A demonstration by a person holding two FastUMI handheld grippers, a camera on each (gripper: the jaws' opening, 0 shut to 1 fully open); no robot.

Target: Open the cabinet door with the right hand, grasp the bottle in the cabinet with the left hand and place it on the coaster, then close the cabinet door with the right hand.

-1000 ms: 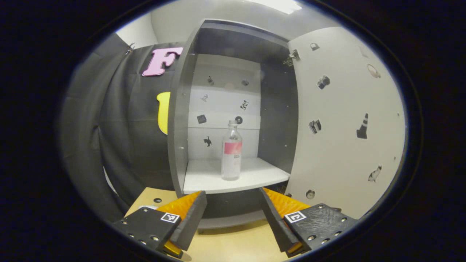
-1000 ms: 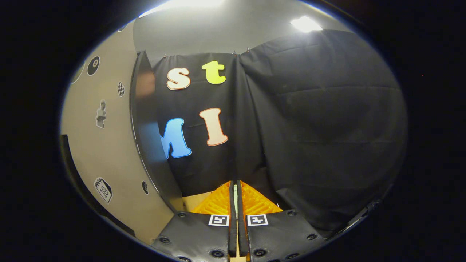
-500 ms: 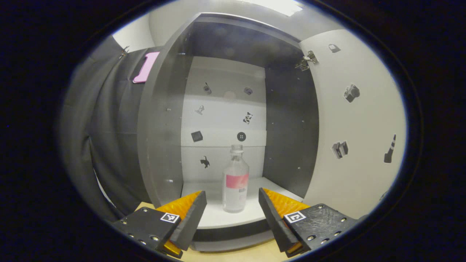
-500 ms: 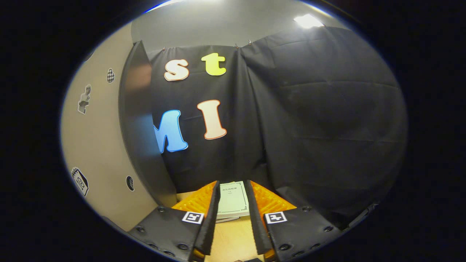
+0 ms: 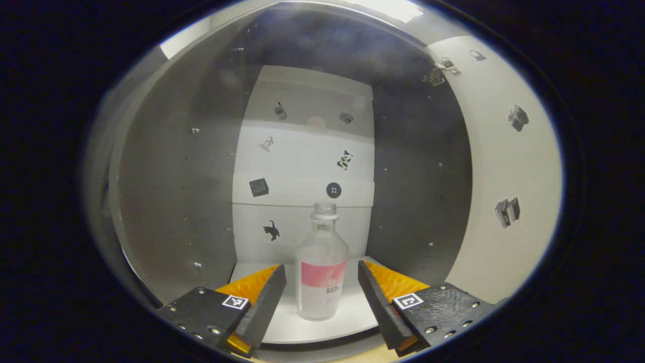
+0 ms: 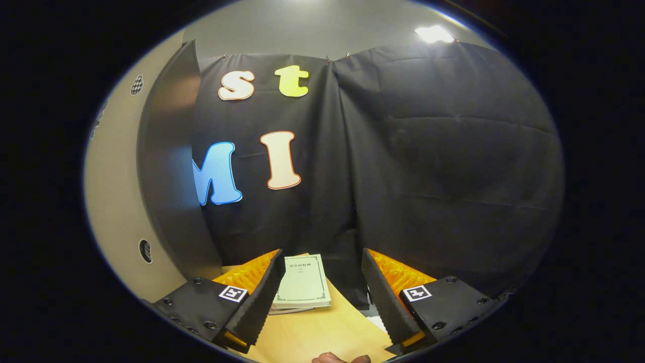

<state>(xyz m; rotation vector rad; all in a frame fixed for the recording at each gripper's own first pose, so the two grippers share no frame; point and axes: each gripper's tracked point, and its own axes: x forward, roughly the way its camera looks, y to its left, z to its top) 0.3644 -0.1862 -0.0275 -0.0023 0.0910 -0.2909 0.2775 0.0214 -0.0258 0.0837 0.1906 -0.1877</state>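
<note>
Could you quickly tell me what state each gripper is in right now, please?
Left gripper: open, fingers either side of the bottle in the cabinet, not pressing on it.
Right gripper: open, holding nothing, above the table near a book.

The left tongs (image 5: 321, 297) point level and straight ahead, their two fingers spread wide and evenly to either side of the view's centre, neither one touching anything. The right tongs (image 6: 322, 295) are likewise spread wide, fingers angled outward from their bases, tilted slightly downward, gripping nothing. At the bottom edge of the right gripper view, a small part of a person's hand (image 6: 338, 358) shows between the fingers' bases; its pose cannot be made out.
</note>
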